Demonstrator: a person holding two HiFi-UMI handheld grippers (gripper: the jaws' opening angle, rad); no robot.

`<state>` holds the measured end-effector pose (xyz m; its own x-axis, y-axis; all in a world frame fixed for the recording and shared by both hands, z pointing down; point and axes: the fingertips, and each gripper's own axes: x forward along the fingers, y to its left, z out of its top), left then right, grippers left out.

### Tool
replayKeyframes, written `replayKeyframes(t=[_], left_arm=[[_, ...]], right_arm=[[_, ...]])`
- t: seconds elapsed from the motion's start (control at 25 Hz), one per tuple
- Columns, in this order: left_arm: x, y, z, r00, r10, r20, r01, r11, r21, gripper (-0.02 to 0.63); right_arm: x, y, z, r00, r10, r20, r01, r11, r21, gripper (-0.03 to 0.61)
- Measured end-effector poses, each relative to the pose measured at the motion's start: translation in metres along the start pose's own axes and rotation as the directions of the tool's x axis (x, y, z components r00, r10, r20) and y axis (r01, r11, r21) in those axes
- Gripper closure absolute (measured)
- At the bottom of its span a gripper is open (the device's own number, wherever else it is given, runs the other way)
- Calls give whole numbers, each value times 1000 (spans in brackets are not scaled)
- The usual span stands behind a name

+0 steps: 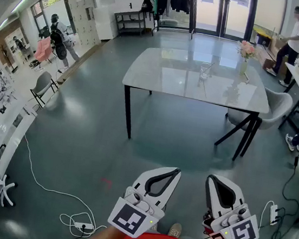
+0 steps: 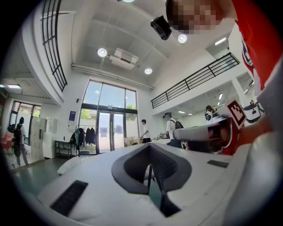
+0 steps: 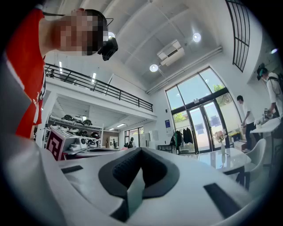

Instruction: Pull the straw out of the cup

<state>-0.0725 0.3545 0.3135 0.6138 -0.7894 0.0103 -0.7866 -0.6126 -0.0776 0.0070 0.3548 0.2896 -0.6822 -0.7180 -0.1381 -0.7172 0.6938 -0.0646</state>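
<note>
The cup [image 1: 205, 71] stands on the pale, glossy table [image 1: 161, 74], towards its far right part, well apart from both grippers. It is clear glass, and at this range the straw in it is too small to make out. A vase of pink flowers [image 1: 246, 52] stands near it, closer to the table's far right corner, and a grey chair [image 1: 275, 110] is tucked in at the right end.

The person in the red top stands back on the open floor, a good way short of the table. The left gripper [image 1: 171, 173] is held level with its jaws fully together and nothing between them. The right gripper [image 1: 213, 180] is beside it, tipped slightly upward, its jaws likewise closed and empty. White cables [image 1: 73, 218] trail across the floor by the person's feet.
</note>
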Motion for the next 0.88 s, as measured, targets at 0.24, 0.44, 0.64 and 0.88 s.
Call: replayKeyframes(t=[0.24,0.44,0.64,0.88], left_arm=[[-1,3,3,1000,3,4,-3,1000,-1,588],[2,4,3,1000,8,3,-8,1000,2,588],[6,4,0,1000,14,0,-14,1000,1,588],[16,5,1,1000,14,-4,-14,1000,-4,587]], right_arm=[[4,1,3,1000,3,1,-3,1000,0,588],[4,-2,2,1000,4,0,-4,1000,1,589],[4,-8,2,1000,5,9,-5,1000,16,588],[5,-19,5,1000,-9,11,8,1000,16,588]])
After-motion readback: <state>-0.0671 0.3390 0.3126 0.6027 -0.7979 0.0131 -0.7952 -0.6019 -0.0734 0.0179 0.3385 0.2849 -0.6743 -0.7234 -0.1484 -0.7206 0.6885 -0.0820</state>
